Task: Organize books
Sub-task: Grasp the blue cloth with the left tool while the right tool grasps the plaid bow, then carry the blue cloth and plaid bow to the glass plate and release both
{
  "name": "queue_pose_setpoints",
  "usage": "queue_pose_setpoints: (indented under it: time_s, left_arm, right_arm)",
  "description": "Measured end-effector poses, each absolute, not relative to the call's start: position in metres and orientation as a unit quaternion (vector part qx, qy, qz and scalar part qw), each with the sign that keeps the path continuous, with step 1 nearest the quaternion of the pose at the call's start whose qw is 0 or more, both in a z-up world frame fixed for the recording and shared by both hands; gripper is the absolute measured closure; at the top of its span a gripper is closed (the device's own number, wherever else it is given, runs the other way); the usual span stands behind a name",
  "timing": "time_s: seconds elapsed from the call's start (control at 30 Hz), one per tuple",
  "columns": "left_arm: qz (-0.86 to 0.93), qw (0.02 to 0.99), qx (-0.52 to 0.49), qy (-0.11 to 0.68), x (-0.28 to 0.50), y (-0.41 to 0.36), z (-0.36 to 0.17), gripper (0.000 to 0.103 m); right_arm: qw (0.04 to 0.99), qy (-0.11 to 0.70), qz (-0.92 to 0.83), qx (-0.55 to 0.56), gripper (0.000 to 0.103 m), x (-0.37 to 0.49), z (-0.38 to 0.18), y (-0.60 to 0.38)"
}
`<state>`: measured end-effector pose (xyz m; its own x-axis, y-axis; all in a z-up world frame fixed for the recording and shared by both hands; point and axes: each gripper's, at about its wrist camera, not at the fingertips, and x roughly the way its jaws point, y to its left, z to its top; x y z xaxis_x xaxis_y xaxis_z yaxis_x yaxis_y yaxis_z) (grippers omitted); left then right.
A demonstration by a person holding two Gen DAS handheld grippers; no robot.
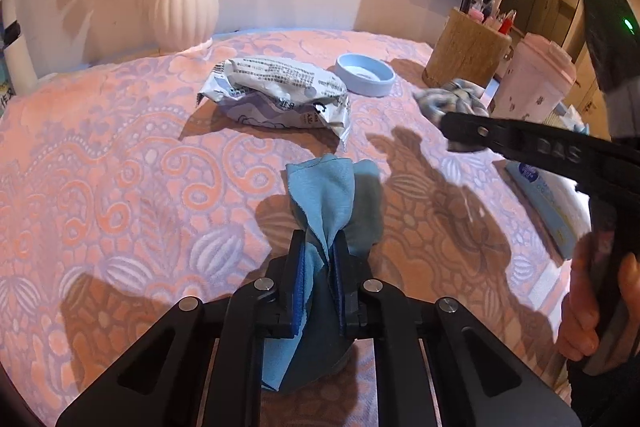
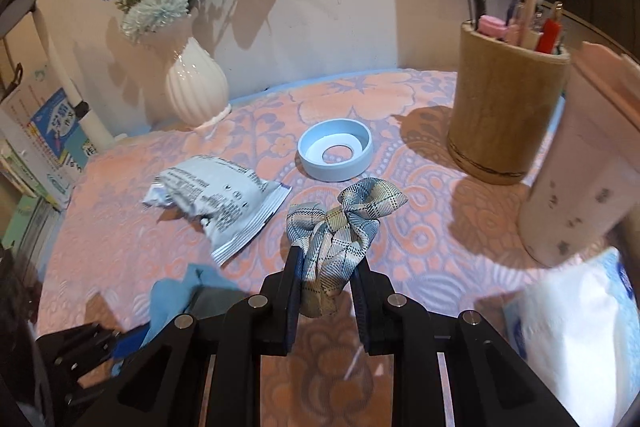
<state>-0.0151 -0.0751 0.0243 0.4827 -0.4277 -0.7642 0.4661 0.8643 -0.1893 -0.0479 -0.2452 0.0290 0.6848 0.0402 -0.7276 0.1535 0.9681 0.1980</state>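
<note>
Pink patterned desk (image 1: 120, 155) — our left tool (image 1: 318, 259) clamps a blue cloth (image 1: 324, 195); our right tool (image 2: 326, 267) — lettered "DAS" in the left view — grips a plaid cloth (image 2: 344, 223). Only the right view shows books (image 2: 48, 147), left edge.

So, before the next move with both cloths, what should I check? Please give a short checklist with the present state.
1. Left claw closed on the blue cloth: ok.
2. Right claw closed on the plaid cloth: ok.
3. Both cloths lifted fully off the tablecloth: cannot tell.
4. Crumpled wrapper apart from both cloths: ok.
5. Blue ring dish not touched by the plaid cloth: ok.
6. Books by the left table edge within reach: cannot tell.
</note>
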Motion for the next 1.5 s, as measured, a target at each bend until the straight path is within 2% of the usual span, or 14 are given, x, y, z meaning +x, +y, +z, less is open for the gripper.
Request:
queue_pose_setpoints:
  time_s: [0.2, 0.63, 1.07, 1.33, 1.5]
  left_arm:
    - [-0.272, 0.866, -0.005, 0.420, -0.026, -0.071, 0.047, 0.095]
    - [-0.327, 0.884, 0.003, 0.334, -0.054, -0.109, 0.132, 0.095]
    - [-0.430, 0.855, 0.057, 0.286, -0.072, -0.254, 0.193, 0.095]
    - [-0.485, 0.812, 0.100, 0.309, -0.075, -0.361, 0.184, 0.095]
    - [-0.492, 0.798, 0.117, 0.328, -0.069, -0.410, 0.166, 0.095]
  right_arm:
    - [0.918, 0.376, -0.030, 0.119, 0.081, -0.073, 0.054, -0.248]
    - [0.946, 0.299, -0.064, 0.112, 0.081, -0.135, 0.119, -0.276]
    - [0.938, 0.255, -0.195, 0.129, 0.081, -0.198, 0.157, -0.386]
    - [0.915, 0.246, -0.273, 0.169, 0.081, -0.215, 0.161, -0.488]
    - [0.899, 0.261, -0.286, 0.206, 0.081, -0.206, 0.144, -0.552]
